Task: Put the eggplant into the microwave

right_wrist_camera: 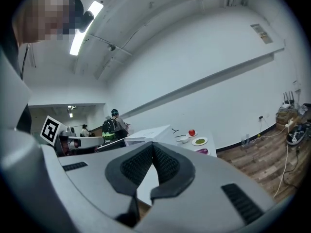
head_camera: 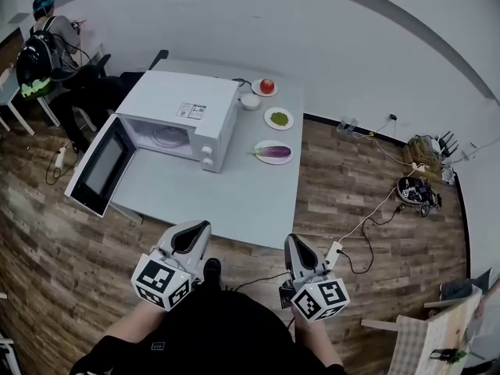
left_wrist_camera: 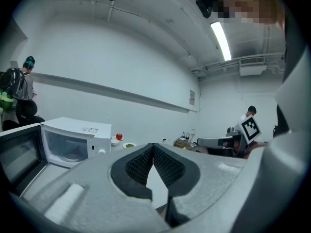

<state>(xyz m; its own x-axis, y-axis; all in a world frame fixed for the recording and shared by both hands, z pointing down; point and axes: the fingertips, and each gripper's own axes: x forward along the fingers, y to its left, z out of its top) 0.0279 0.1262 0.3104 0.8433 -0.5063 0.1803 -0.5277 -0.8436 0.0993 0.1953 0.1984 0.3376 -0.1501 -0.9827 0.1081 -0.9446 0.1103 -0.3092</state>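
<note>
A purple eggplant [head_camera: 275, 152] lies on a white plate [head_camera: 260, 158] on the right side of the grey table [head_camera: 226, 201]. It shows small in the right gripper view as the eggplant [right_wrist_camera: 203, 151]. The white microwave [head_camera: 183, 116] stands at the table's back left with its door [head_camera: 100, 166] swung open and its cavity empty apart from the glass turntable. My left gripper [head_camera: 195, 233] and right gripper [head_camera: 295, 246] hang off the table's near edge, both shut with nothing between the jaws. The left gripper [left_wrist_camera: 153, 147] and right gripper [right_wrist_camera: 152, 146] point towards the table.
A red tomato on a plate [head_camera: 266, 87], a white bowl [head_camera: 250, 101] and a plate with something green [head_camera: 279, 119] stand behind the eggplant. Cables and a power strip [head_camera: 333, 254] lie on the wooden floor at right. A person with a backpack [head_camera: 43, 57] sits at the far left.
</note>
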